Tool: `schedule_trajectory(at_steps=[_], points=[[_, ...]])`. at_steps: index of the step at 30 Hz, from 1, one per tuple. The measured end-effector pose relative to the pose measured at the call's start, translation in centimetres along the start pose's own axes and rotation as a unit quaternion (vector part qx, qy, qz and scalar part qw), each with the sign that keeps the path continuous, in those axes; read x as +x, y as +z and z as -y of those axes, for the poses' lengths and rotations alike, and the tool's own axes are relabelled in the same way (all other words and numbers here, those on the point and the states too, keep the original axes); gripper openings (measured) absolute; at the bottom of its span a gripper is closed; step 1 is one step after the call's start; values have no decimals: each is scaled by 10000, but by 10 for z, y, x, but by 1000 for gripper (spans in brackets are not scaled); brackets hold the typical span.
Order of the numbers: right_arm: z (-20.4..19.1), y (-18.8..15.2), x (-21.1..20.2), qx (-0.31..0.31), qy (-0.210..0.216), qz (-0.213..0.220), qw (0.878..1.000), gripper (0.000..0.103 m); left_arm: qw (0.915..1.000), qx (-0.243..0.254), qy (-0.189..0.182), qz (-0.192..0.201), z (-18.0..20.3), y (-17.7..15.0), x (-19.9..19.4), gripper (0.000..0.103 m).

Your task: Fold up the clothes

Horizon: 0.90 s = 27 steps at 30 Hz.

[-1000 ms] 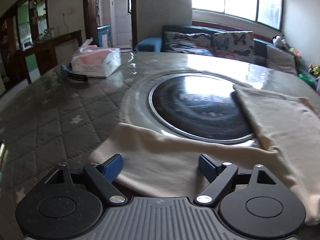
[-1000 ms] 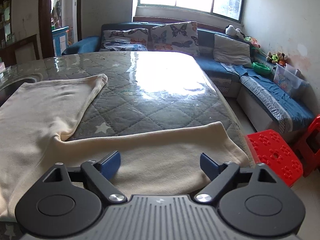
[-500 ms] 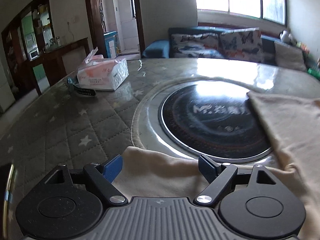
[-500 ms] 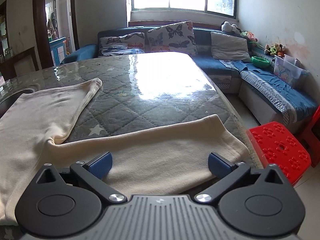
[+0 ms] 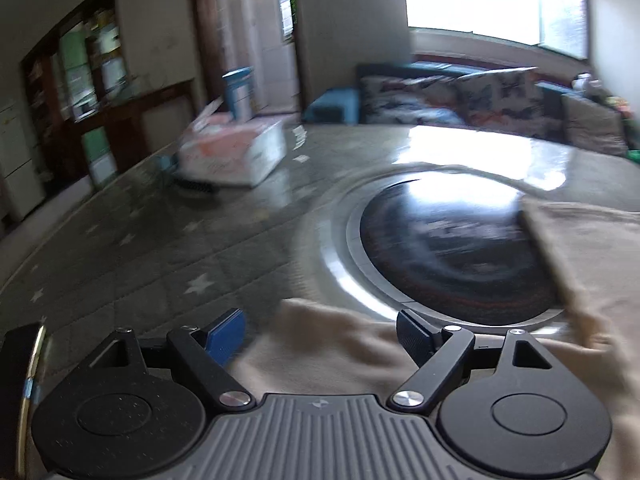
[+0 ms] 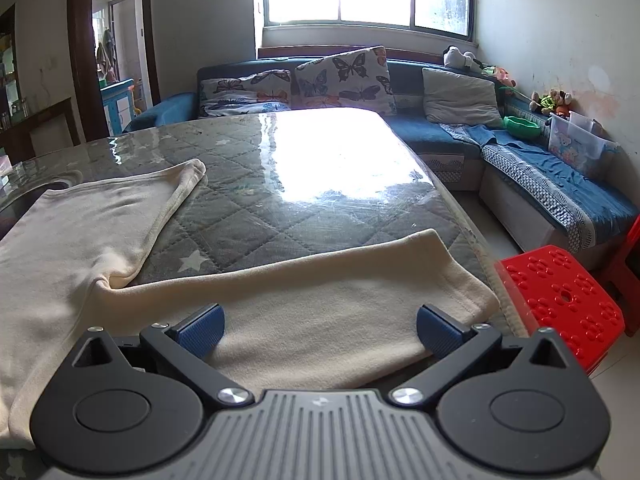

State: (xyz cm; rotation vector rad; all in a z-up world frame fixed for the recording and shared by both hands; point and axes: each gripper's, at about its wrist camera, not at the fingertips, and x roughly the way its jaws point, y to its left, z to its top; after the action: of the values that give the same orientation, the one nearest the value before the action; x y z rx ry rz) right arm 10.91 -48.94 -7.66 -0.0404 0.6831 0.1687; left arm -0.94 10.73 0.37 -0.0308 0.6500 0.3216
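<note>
Right wrist view: right gripper (image 6: 318, 326) has just spread wide over the cream garment's (image 6: 320, 312) hem near the table (image 6: 248, 200) edge, left gripper (image 5: 320, 334) open too, nothing pinched, so closing on cloth comes next.

The right gripper (image 6: 319, 329) has just been opening: its jaws stand wider apart than a second ago, and the near edge of the cream garment (image 6: 320, 312) lies flat between them with neither blue pad pressing on it. In the right wrist view the garment's hem corner now sits nearer the right pad. The left wrist view has swung and is now blurred: the tissue pack (image 5: 234, 152) appears larger and closer to centre, while less of the garment (image 5: 344, 344) shows ahead of the left gripper (image 5: 320, 330), its edge now between the jaws.
</note>
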Motion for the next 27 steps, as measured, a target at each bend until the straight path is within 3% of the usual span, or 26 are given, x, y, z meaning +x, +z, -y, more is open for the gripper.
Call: schedule_trajectory(at_steps=[4,9,12,18,27], points=[[-1,1,1,-4,-7,-10,10000,103,9965,149,-821,11,33,-10,-29,86],[-3,4,0,0,-60,-85,9999,103,9889,473,-1405,-95,67,-30,-46,86],[-9,7,-5,14,-4,-104,9999,103,9881,908,-1239,-122,78,-42,-46,86],[-54,14,-28,-588,765,24,9953,103,9928,680,-960,-205,53,-46,-40,89],[-157,11,-40,-1855,2112,-49,9597,103,9969,162,-732,-258,11,-42,-40,92]])
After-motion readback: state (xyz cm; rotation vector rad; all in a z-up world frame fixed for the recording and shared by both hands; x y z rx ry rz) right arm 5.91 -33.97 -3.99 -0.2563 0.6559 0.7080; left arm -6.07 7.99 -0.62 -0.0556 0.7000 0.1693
